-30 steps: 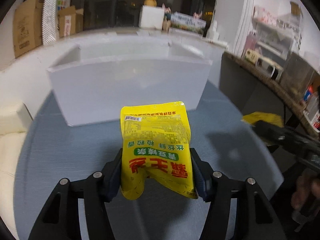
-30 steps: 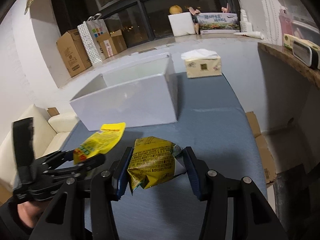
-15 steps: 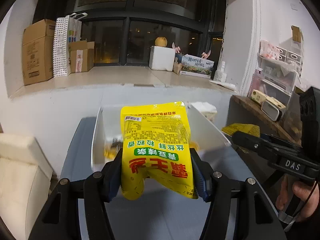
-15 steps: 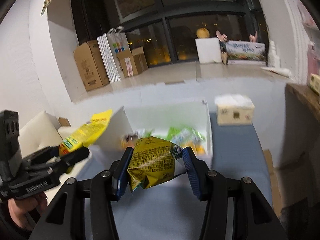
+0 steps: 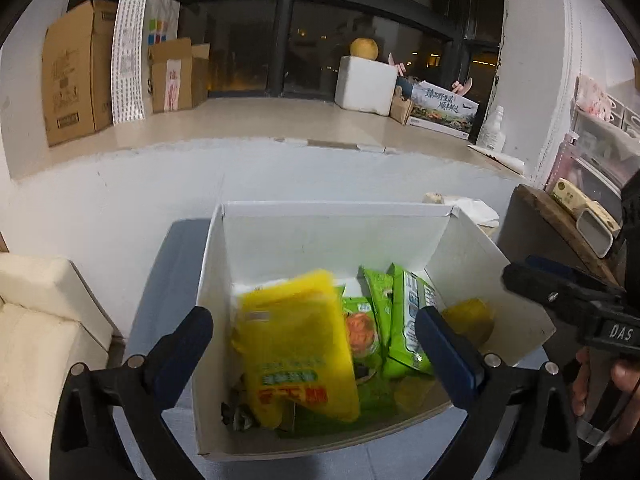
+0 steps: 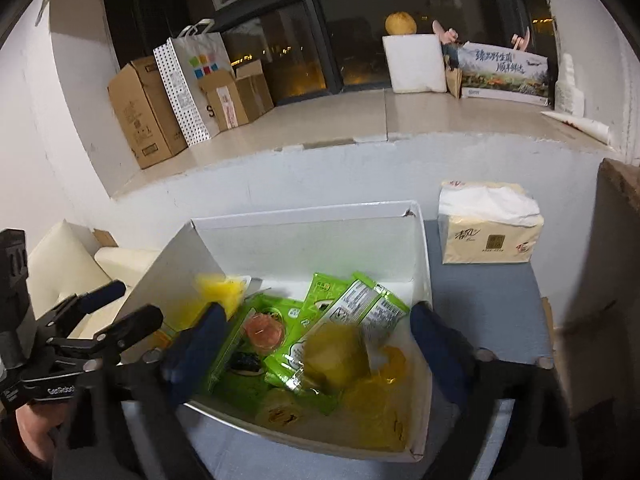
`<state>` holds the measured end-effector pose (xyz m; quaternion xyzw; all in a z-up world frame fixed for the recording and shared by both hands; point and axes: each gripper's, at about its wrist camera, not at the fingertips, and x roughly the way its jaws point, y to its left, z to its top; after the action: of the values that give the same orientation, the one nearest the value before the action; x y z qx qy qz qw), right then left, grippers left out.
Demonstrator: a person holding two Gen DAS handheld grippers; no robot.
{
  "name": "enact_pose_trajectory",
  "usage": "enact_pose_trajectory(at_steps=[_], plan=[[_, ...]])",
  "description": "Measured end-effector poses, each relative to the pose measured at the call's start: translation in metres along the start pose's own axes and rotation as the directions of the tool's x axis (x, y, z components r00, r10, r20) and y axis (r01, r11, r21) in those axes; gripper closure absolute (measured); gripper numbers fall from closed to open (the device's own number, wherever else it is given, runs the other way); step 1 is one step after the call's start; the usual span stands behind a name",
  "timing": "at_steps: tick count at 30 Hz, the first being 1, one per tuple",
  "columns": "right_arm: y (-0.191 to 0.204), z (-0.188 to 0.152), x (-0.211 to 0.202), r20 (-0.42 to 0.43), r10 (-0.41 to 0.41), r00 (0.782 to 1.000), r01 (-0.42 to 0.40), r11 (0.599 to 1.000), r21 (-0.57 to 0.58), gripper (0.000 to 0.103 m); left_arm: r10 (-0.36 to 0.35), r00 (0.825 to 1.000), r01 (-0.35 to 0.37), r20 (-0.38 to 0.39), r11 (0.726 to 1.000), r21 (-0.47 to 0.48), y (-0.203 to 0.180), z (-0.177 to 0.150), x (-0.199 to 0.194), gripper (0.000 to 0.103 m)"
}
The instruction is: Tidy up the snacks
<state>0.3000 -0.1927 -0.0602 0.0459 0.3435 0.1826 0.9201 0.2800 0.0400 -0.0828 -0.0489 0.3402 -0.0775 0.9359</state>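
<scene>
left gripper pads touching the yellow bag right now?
Apart. Left wrist view: left gripper wide open, gaps between both pads and the yellow bag over the white box.

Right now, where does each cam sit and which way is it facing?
Left wrist: on the left tongs, above the near edge of the white box, looking down into it at a blurred yellow packet; own fingers wide apart, right tongs at right.
Right wrist: on the right tongs, over the same box from its right, tissue pack beyond; own fingers apart, left tongs at left.
Shared: box, green packets, window ledge.
</scene>
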Motion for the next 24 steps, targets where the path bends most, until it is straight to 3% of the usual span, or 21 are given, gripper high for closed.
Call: enact_pose_trajectory(at_steps=[5, 8, 14, 20, 23, 24], plan=[[0.0, -0.002, -0.011, 0.033, -0.014, 0.999, 0.014, 1.0, 0.017, 0.006, 0.044, 0.999, -0.044, -0.014, 0.999, 0.015, -0.001, -0.005, -0.002, 0.0], [0.011, -0.003, -0.022, 0.05, -0.058, 0.997, 0.06, 0.998, -0.03, 0.0, 0.049, 0.999, -0.049, -0.001, 0.999, 0.002, -0.003, -0.005, -0.014, 0.0], [0.035, -0.015, -0.063, 0.103, -0.108, 0.989, 0.121, 0.984, -0.129, 0.0, 0.104, 0.992, -0.107, 0.072, 0.994, 0.03, -0.022, -0.005, -0.059, 0.0], [0.05, -0.034, -0.12, 0.176, -0.167, 0.97, 0.194, 0.97, -0.147, 0.0, 0.056, 0.991, -0.06, 0.125, 0.998, 0.029, -0.037, -0.019, -0.114, 0.0], [0.053, -0.042, -0.145, 0.195, -0.161, 0.967, 0.19, 0.972, -0.135, 0.0, 0.109, 0.981, -0.111, 0.159, 0.994, 0.009, -0.043, -0.031, -0.143, 0.0], [0.057, -0.046, -0.155, 0.213, -0.195, 0.957, 0.228, 0.963, -0.143, 0.0, 0.134, 0.974, -0.139, 0.182, 0.99, 0.013, -0.049, -0.036, -0.157, 0.0]])
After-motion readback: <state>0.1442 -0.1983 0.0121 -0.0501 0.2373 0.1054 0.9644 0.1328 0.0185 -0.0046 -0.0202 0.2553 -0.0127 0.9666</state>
